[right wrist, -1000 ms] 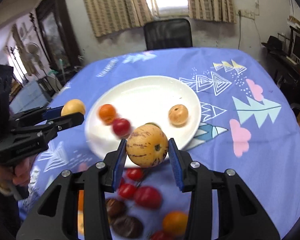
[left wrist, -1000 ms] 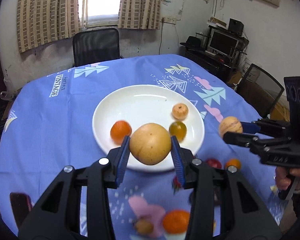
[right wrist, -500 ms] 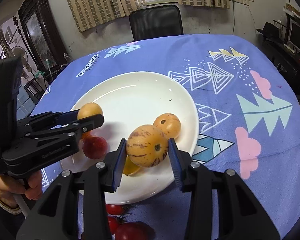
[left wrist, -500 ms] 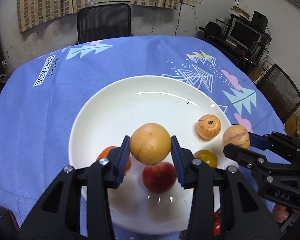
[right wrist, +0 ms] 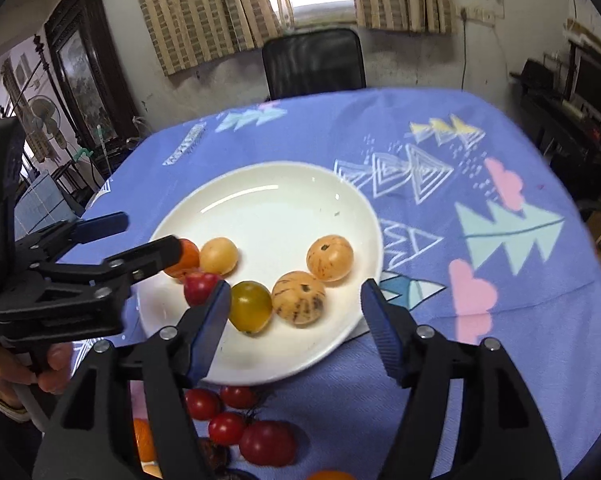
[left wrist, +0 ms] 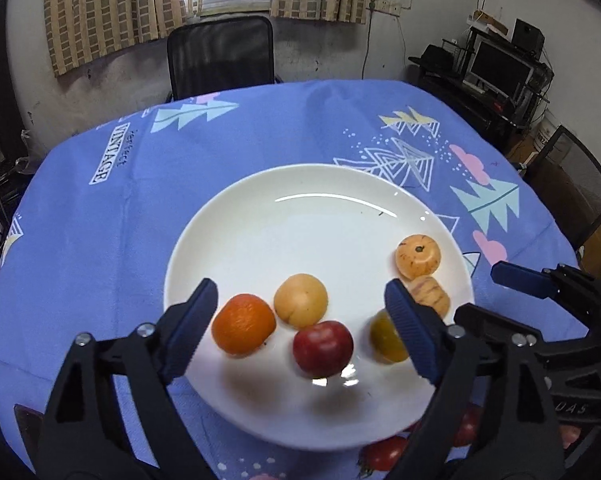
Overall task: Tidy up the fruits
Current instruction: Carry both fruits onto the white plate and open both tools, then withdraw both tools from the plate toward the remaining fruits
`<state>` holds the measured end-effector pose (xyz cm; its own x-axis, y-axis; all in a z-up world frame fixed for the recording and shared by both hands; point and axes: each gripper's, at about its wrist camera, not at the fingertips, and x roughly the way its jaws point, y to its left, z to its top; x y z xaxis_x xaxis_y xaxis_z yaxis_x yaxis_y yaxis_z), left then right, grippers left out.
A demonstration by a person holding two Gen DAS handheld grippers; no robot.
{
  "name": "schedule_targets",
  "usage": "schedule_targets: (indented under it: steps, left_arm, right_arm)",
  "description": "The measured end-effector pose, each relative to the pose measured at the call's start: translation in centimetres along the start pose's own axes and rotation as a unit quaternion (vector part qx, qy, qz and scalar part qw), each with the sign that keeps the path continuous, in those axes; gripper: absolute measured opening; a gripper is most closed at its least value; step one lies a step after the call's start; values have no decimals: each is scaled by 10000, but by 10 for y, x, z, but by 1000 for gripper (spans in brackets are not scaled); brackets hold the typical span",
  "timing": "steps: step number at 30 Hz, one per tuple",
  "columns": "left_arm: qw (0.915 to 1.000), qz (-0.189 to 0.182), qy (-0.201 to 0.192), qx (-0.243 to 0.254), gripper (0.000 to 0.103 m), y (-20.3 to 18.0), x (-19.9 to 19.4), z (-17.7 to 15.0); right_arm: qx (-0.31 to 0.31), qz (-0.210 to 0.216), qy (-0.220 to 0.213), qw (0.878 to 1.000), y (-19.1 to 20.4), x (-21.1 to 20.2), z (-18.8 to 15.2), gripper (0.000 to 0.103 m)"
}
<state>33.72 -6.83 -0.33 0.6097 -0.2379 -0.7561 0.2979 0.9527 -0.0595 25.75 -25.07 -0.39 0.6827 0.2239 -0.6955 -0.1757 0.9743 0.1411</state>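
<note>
Both grippers' fingers spread, empty — left gripper; right gripper; yellow fruit half-hidden.

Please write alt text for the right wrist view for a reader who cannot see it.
An open right gripper hovers over a round white plate holding six small fruits, on a blue patterned tablecloth. The open left gripper reaches in alongside.

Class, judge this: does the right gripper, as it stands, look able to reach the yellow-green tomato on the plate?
Probably yes: the right gripper is open, and the yellow-green tomato lies just inside its left finger on the plate, nothing covering it.
</note>
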Motion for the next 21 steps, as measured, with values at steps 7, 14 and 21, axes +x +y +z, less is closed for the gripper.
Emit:
schedule_targets:
  steps: [7,14,21]
  left_arm:
    - [9972,-88,-736,48,101,8,-90,-44]
    - [9966,-298,-760,148,101,10,-132,-127]
    - [9931,-848,-695,422,101,-11,-135,-193]
  right_arm:
    - [-1,265,-1152,9930,4,-85,-45,102]
    - [-115,785,-660,9947,1,-95,-104,102]
    - [1019,747,107,9919,-24,-77,-151,102]
